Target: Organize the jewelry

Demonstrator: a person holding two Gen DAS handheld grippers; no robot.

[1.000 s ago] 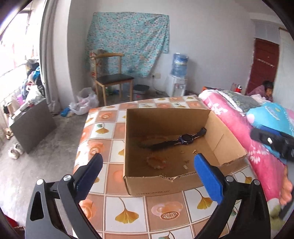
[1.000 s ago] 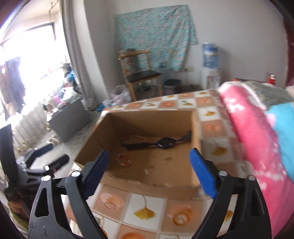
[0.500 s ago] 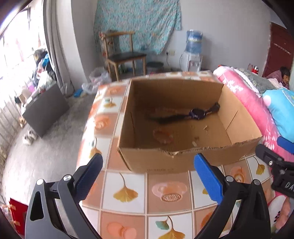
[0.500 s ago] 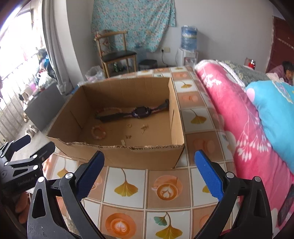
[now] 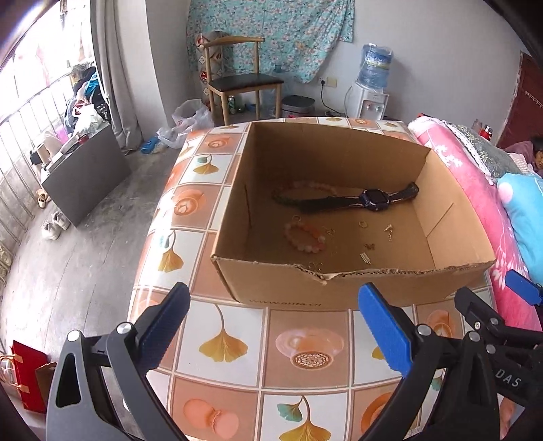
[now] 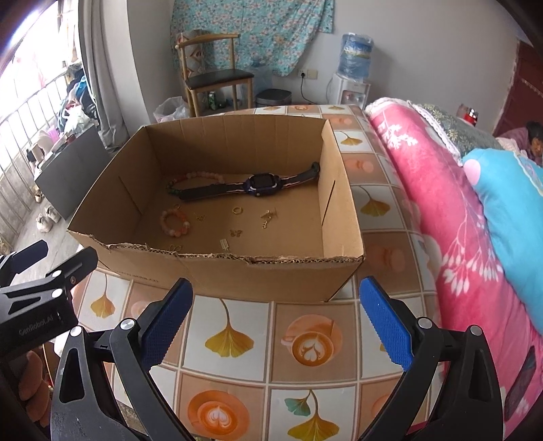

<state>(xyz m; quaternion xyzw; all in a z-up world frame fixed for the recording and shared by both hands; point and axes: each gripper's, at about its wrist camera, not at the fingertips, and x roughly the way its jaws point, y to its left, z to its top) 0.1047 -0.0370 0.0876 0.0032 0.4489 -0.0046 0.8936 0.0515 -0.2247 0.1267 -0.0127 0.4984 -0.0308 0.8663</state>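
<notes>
Both tools, left (image 5: pixel 271 325) and right (image 6: pixel 276 319), are held spread wide and empty before the box (image 6: pixel 217 271), presumably readied for jewelry inside.

cardboard box (image 5: pixel 288 298) front: "www.anta.cn" | left claw (image 6: pixel 30 319) body: "GenRobot.AI" | right claw (image 5: pixel 509 376) body: "DAS"

A room in a home, used for sleeping and living. A bed with a pink flowered quilt (image 6: pixel 437 210) stands beside a table covered in a patterned cloth (image 5: pixel 237 342). A wooden chair (image 5: pixel 237 78), a water dispenser (image 5: pixel 371 84), a flowered cloth hung on the wall (image 5: pixel 271 30) and shoes on the floor (image 5: pixel 56 224) mark it as lived in.
</notes>
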